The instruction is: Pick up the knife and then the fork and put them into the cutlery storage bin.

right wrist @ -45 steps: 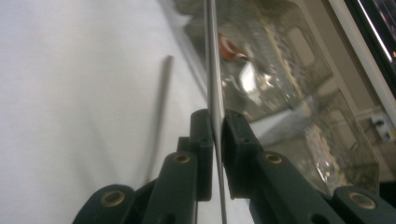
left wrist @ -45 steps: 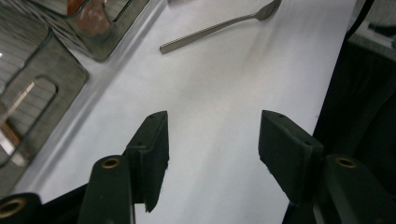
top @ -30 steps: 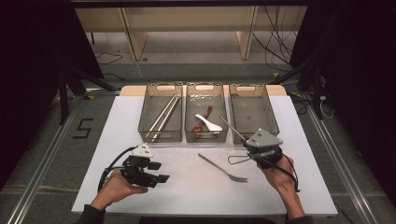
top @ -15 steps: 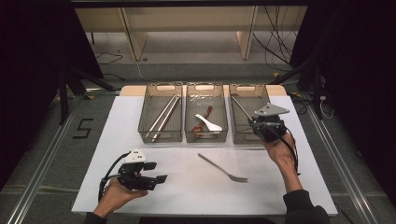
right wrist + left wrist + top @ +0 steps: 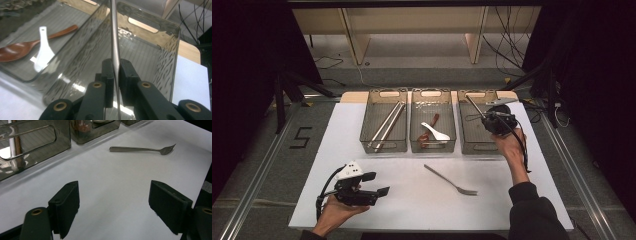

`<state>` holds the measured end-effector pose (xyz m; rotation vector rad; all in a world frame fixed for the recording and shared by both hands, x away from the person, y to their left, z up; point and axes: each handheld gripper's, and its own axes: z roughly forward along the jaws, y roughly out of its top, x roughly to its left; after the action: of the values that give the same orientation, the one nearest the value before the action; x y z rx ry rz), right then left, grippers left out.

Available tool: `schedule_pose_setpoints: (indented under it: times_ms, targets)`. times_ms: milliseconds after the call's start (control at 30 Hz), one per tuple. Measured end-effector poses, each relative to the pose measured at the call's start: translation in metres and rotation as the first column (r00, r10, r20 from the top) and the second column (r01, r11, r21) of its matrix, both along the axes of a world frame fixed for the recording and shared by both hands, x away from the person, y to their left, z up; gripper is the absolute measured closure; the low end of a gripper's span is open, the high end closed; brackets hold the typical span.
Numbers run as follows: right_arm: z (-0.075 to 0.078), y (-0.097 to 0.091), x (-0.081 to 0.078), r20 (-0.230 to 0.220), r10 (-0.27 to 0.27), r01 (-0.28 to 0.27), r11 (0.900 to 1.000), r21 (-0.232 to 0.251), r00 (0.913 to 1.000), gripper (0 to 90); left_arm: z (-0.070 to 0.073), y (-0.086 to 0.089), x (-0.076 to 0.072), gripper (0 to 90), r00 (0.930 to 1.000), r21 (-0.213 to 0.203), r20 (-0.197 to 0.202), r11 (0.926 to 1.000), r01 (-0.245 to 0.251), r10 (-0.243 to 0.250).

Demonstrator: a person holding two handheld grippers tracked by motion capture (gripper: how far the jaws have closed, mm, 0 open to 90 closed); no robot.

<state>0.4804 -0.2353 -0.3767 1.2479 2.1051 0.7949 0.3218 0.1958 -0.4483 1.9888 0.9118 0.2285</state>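
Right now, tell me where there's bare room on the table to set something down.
Free: the white sheet between the left gripper and the fork, and the strip left of the left bin. The right bin holds no loose item, but the right gripper hangs over it clamping a metal utensil. Crowded: middle bin, left bin.

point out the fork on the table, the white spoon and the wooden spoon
fork (image 5: 451,180), high view, middle of its handle
white spoon (image 5: 43,53), right gripper view, on its handle
wooden spoon (image 5: 15,50), right gripper view, on its bowl
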Motion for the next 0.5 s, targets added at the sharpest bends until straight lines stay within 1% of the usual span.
schedule_pose_setpoints:
  times_ms: [233, 400, 500]
  targets:
    - [-0.006, 0.0, 0.019, -0.045, -0.042, 0.042, 0.999, -0.016, 0.9981, 83.6, -0.002, -0.002, -0.001, 23.8, 1.0, 0.004, -0.002, 1.0, 0.001, -0.001]
    - [-0.011, 0.001, 0.027, -0.074, -0.068, 0.066, 0.9974, -0.028, 0.9949, 83.6, -0.002, -0.002, -0.001, 23.8, 1.0, 0.006, -0.001, 1.0, 0.004, -0.004]
    - [-0.014, 0.001, 0.031, -0.086, -0.075, 0.072, 0.9968, -0.034, 0.9935, 83.6, -0.002, -0.001, 0.0, 23.7, 0.9999, 0.015, -0.005, 0.9998, 0.01, -0.01]
